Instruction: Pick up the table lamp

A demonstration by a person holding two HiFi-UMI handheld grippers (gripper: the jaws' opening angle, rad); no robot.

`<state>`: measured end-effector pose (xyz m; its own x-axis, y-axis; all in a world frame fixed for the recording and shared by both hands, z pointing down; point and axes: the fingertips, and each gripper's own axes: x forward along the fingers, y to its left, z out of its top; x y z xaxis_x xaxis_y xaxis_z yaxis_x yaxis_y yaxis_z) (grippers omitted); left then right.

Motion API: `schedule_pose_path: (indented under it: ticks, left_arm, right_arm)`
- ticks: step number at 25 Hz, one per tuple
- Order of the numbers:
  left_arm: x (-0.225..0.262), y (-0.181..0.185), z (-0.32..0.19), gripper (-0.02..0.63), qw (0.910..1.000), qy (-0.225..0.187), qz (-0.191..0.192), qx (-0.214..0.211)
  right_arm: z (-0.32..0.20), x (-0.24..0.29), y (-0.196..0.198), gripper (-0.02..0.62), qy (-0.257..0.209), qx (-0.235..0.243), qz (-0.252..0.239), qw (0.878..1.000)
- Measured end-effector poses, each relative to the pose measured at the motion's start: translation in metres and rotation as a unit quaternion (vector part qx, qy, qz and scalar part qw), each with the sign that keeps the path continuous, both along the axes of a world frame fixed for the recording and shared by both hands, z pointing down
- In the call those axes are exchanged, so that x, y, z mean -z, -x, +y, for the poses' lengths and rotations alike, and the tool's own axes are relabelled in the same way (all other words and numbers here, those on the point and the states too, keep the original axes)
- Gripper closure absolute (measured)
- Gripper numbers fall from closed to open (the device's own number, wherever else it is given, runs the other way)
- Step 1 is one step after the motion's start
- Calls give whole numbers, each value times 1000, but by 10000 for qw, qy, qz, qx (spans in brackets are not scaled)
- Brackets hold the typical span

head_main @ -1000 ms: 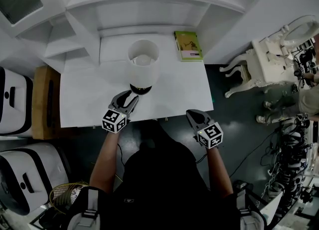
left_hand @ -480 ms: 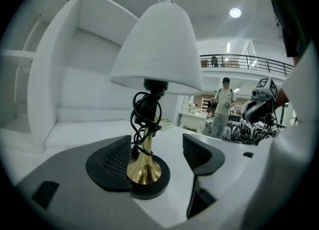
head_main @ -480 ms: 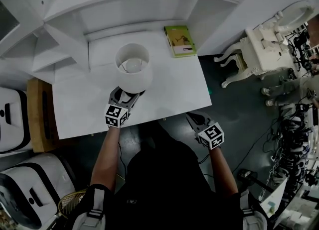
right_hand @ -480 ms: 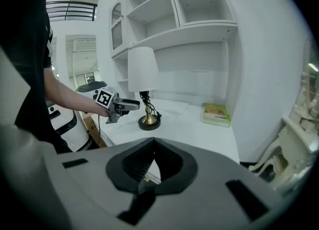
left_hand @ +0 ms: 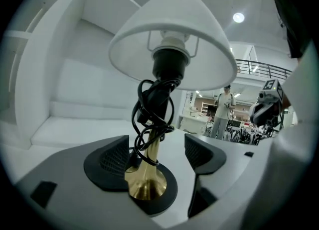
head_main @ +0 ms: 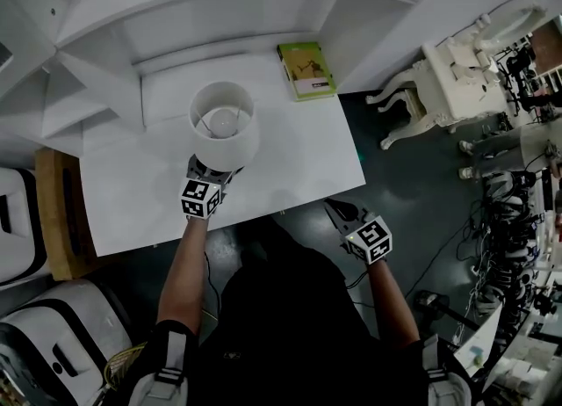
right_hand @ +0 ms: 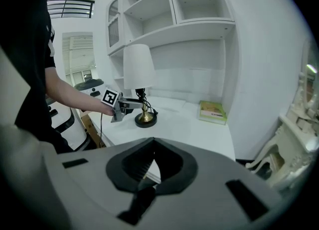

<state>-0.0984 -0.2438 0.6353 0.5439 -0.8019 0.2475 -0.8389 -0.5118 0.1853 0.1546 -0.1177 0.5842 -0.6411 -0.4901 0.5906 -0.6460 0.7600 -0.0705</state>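
The table lamp (head_main: 224, 123) stands on the white table (head_main: 299, 158). It has a white shade, a brass stem (left_hand: 149, 162) wrapped in black cord, and a round black base. My left gripper (head_main: 209, 176) reaches in under the shade. Its jaws have just been opening and now stand open (left_hand: 154, 157) on either side of the stem; the stem is close to the left pad (left_hand: 112, 162), with a gap to the right one. The right gripper view shows the lamp (right_hand: 139, 82) and the left gripper (right_hand: 124, 105) at its stem. My right gripper (head_main: 334, 208) hangs off the table's front edge, shut (right_hand: 149, 167) and empty.
A green book (head_main: 305, 70) lies at the table's back right corner. White shelving (head_main: 219, 9) rises behind the table. A wooden stand (head_main: 54, 211) and white machines (head_main: 53, 351) are at the left, and a white ornate furniture piece (head_main: 457, 75) at the right.
My left gripper has slid forward under the shade, and its jaws have widened around the lamp's stem. The right gripper has hardly moved.
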Motion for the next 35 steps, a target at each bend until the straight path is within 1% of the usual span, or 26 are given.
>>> schedule_pose_path:
  ticks: [2, 5, 10, 19, 25, 30, 33, 35]
  left_arm:
    - [0, 0, -6, 268, 10000, -24, 42, 10]
    - [-2, -5, -14, 268, 10000, -44, 2, -60]
    - [-7, -7, -25, 270, 9999, -74, -37, -103]
    - [-14, -18, -43, 279, 9999, -98, -72, -122]
    - [-15, -22, -50, 381, 9996, -141, -195, -115]
    - [-10, -23, -49, 428, 9996, -209, -148, -120]
    - [-8, -22, -46, 453, 9995, -219, -87, -217]
    - [-5, -22, -45, 462, 9992, -266, -110, -278]
  right_arm:
    - [0, -2, 1, 588, 37, 21, 1, 10000]
    - [0, -4, 1, 588, 59, 29, 40, 10000]
    - [-2, -6, 2, 588, -3, 123, 242, 9996]
    - [2, -17, -9, 588, 160, 24, 259, 9995]
    - [1, -20, -12, 588, 194, -3, 260, 9995]
    - [1, -24, -14, 588, 251, -23, 242, 9994]
    - [2, -27, -14, 588, 291, -16, 229, 9993]
    - [1, -28, -12, 588, 298, 2, 209, 9993]
